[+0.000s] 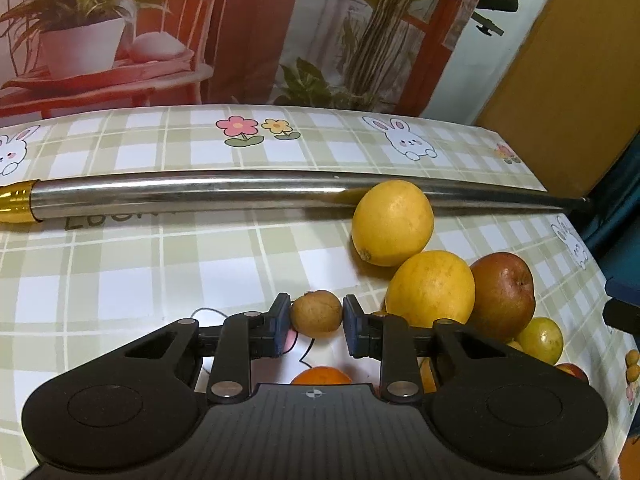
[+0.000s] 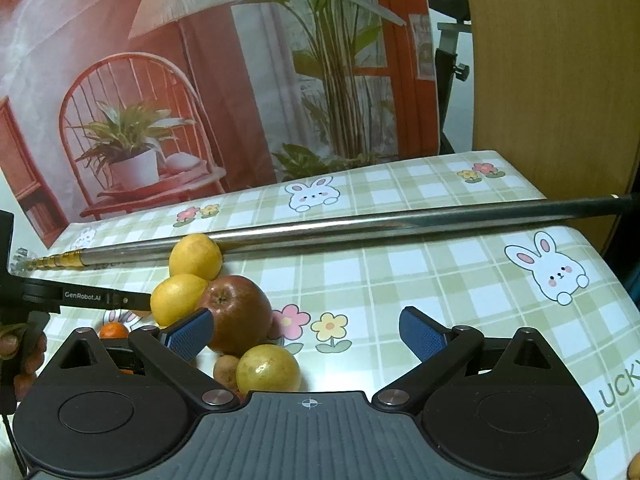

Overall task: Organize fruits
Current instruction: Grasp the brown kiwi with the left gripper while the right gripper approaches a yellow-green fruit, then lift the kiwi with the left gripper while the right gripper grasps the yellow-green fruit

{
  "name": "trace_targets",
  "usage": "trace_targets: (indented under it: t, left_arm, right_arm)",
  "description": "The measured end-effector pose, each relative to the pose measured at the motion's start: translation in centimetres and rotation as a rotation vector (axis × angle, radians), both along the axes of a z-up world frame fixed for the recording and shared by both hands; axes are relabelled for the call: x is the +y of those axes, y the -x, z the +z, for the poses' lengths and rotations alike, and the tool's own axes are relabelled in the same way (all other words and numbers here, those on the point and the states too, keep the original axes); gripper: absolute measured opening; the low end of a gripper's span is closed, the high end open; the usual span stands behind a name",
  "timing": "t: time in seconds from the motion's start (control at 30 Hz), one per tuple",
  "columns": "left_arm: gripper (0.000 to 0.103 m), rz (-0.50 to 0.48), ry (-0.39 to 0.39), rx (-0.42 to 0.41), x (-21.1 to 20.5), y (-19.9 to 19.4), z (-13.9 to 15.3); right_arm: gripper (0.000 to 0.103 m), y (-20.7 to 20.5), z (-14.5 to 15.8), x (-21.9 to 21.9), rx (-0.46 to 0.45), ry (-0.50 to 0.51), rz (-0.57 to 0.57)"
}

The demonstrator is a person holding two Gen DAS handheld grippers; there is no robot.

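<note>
With our left gripper [image 1: 317, 317] jaws clamped on a small brown fruit [image 1: 316, 313] and our right gripper [image 2: 305, 332] jaws wide open and empty, sorting has barely begun: the fruit pile [image 1: 460, 292] at three o'clock remains on the table [image 1: 120, 280].

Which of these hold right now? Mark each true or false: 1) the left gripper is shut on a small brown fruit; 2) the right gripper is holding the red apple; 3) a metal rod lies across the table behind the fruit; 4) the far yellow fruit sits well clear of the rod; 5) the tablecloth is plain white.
1) True: the left gripper is shut on the small brown fruit.
2) False: the right gripper is open and empty; the red apple sits beside its left finger.
3) True: the metal rod spans the table.
4) False: the far yellow fruit rests against the rod.
5) False: the tablecloth is green-checked with rabbits and flowers.
</note>
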State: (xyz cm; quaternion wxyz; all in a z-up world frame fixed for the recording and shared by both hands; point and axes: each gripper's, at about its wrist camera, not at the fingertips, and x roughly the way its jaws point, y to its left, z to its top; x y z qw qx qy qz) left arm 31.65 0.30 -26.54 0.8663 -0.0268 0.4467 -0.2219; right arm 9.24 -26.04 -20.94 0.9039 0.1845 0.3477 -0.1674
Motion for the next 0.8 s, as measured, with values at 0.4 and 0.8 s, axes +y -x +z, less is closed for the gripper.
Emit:
trace_targets:
  t: [0.4,0.8]
  left_arm:
    - [0.03,0.0,0.053,-0.097,2.0,4.4,4.0]
    - [0.03,0.042,0.101,-0.149,5.0,10.8,6.3]
  right_arm:
    - [0.097,0.0,-0.3,-1.2,0.004,0.017,-0.021]
    - [0.066,-2.0,-2.4,-1.5,0.042,-0.112,0.022]
